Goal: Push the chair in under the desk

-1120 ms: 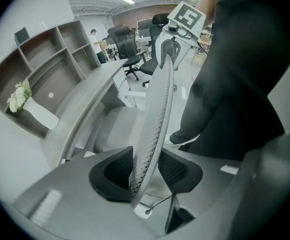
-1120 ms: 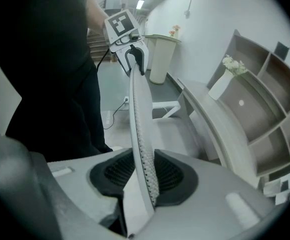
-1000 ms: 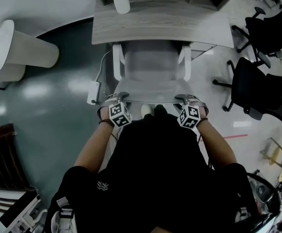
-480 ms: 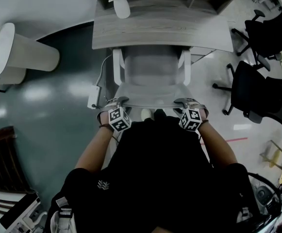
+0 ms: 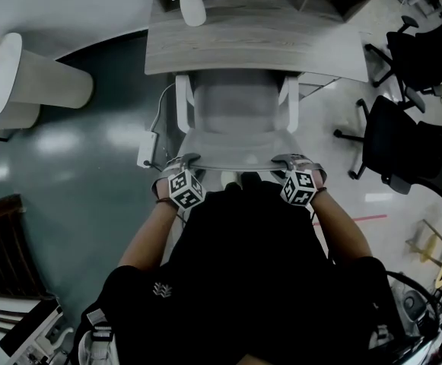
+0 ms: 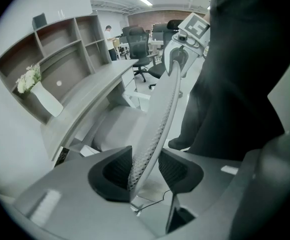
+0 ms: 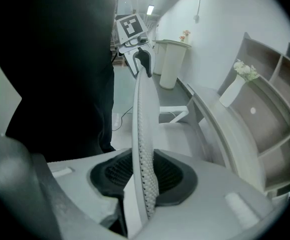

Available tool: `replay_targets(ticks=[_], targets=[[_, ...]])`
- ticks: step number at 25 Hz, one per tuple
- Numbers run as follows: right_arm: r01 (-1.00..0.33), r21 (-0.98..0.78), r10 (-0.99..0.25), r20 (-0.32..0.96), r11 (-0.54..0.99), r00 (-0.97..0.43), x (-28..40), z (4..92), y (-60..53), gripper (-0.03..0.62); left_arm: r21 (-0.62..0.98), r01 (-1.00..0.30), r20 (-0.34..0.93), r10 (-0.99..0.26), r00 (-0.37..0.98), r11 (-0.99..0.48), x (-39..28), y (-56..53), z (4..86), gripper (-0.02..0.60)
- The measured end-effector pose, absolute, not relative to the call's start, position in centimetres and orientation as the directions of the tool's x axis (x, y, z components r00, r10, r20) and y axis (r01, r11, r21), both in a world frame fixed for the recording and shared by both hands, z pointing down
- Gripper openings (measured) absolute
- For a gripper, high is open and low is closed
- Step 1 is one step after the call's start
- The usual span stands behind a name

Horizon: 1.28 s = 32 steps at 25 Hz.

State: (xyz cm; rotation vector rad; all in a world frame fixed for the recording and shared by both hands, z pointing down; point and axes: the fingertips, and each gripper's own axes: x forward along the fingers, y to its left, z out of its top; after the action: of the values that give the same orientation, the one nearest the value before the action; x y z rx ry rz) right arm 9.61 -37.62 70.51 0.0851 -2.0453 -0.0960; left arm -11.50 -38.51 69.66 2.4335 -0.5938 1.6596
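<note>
The white mesh-backed office chair stands at upper centre of the head view. The front of its seat is under the grey wood-grain surface, and its two white armrests reach that surface's near edge.

**Change.** Over the last second the chair keeps the same place against the surface. Only the camera's framing shifts slightly. The left tongs have just been opening a little. The curved mesh backrest stands between their pads, leaning on one pad, with a gap showing at the other, so the hold there is loose. The right tongs are closed on the opposite end of the same backrest, with both pads against the mesh.

**Meaning for the task.** The push appears finished or nearly so. The loosening on the left reads as the start of a release. The armrests may prevent deeper travel, though their height against the surface's underside cannot be judged.

**Orientation.** The chair faces the surface, toward the top of the frame, with its backrest toward the person at lower centre. Its front-to-back axis runs up and down the frame. The backrest's top rail runs left to right, parallel to the surface's near edge.

**Surroundings.** A white vase of flowers stands at the surface's far left. Black office chairs stand well apart at the right.
</note>
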Motion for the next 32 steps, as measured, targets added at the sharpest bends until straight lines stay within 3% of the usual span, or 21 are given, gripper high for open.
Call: replay_targets(ticks=[7,32], targets=[[-0.035,0.123,-0.126,0.883,0.992,-0.453,9.8,70.9,-38.1,0.117,-0.147,-0.346,0.901,-0.270,0.339,-0.927,-11.4,-39.4,69.9,0.175],[-0.080,0.219,-0.232,0.888,0.973,-0.396,9.9,71.0,-48.6,0.117,-0.204,-0.395,0.895,-0.334,0.296,-0.896,-11.7,-49.7,70.1,0.187]])
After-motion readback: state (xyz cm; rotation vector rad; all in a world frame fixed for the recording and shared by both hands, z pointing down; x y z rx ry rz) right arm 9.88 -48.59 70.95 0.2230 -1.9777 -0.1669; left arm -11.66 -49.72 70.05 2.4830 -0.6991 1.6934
